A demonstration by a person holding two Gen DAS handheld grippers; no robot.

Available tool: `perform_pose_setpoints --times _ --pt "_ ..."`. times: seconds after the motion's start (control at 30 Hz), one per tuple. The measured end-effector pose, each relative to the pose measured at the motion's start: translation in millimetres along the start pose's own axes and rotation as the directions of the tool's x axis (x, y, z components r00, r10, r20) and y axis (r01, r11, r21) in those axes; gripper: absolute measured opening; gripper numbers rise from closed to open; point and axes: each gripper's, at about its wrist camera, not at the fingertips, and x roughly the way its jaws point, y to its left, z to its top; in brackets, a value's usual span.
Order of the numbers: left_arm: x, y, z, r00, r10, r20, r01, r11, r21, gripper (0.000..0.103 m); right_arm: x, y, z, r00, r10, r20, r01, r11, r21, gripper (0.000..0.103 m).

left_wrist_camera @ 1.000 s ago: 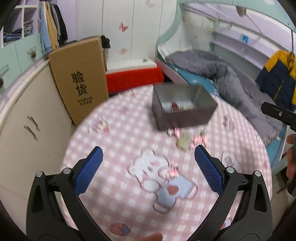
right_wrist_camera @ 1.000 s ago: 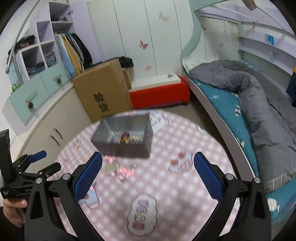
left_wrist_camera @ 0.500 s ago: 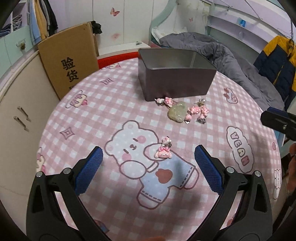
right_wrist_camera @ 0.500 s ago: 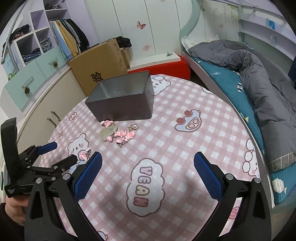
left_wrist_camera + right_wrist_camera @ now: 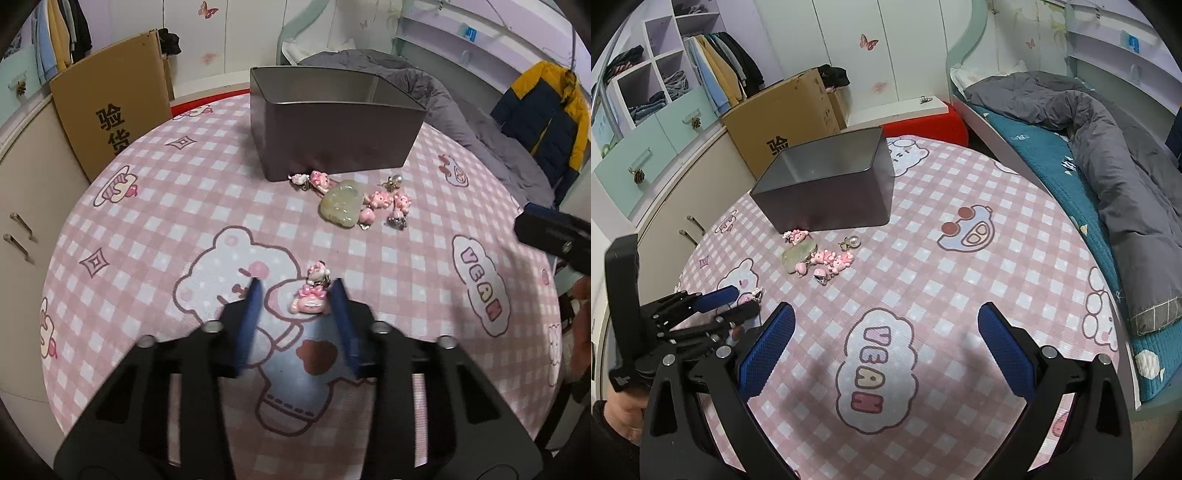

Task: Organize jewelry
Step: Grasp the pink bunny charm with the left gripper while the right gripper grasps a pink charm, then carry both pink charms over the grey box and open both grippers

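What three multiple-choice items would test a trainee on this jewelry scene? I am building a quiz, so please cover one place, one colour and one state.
1. Where does the pale green stone lie?
A. inside the tin
B. on the tablecloth in front of the tin
C. on the bed

2. What colour are the pads of the right gripper?
A. blue
B. red
C. white

3. How do the right gripper's jaws stand?
A. shut on a charm
B. wide apart with nothing between
C. shut on the tin

Answers:
1 B, it rests among pink charms just before the grey tin.
2 A, both pads show blue mesh.
3 B, only the tablecloth shows between them.
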Motion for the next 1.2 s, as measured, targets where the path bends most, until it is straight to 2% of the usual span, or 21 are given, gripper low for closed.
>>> perform_pose_setpoints --times 0.17,0.3,0.47,0.53,0.57,0.73,0.8,0.9,1.03,1.2 --pt "1 3 1 1.000 -0.026 0.000 0.026 1.000 -0.001 0.022 19 13 2 1.000 -0.014 -0.021 0.013 0.999 -0.050 0.095" --pt "-1 11 1 0.998 -0.066 -0.001 0.065 0.997 -0.038 0.022 37 23 1 0.999 -0.010 -0.043 0.006 0.996 -0.084 0.094" --pt "-8 22 -2 0.999 -0.048 0.005 0.048 0.997 -0.066 0.022 53 37 4 0.999 0.026 -0.046 -0.031 0.994 -0.109 0.084" --pt "-11 26 -4 0.999 -0.043 0.011 0.044 0.996 -0.077 0.022 61 42 6 0.998 0.037 -0.053 -0.043 0.992 -0.121 0.078" --pt "-14 28 -5 0.999 -0.044 0.016 0.045 0.995 -0.086 0.022 66 45 7 0.998 0.044 -0.055 -0.050 0.991 -0.126 0.072" --pt "-27 34 -4 0.998 -0.040 0.042 0.045 0.993 -0.106 0.022 77 55 11 1.000 0.013 -0.023 -0.017 0.987 -0.159 0.053" --pt "-31 34 -4 0.998 -0.040 0.051 0.045 0.993 -0.108 0.022 79 59 11 1.000 -0.010 -0.015 0.007 0.982 -0.190 0.035" --pt "-35 36 -2 0.997 -0.046 0.062 0.052 0.992 -0.114 0.022 78 60 9 1.000 -0.019 -0.011 0.016 0.973 -0.230 0.016" --pt "-38 37 0 0.996 -0.050 0.075 0.059 0.992 -0.115 0.022 67 48 4 0.999 0.030 -0.013 -0.032 0.980 -0.199 0.010" --pt "-47 33 5 0.994 -0.057 0.098 0.068 0.992 -0.109 0.022 42 37 -3 0.995 0.102 -0.001 -0.101 0.980 -0.171 0.010"
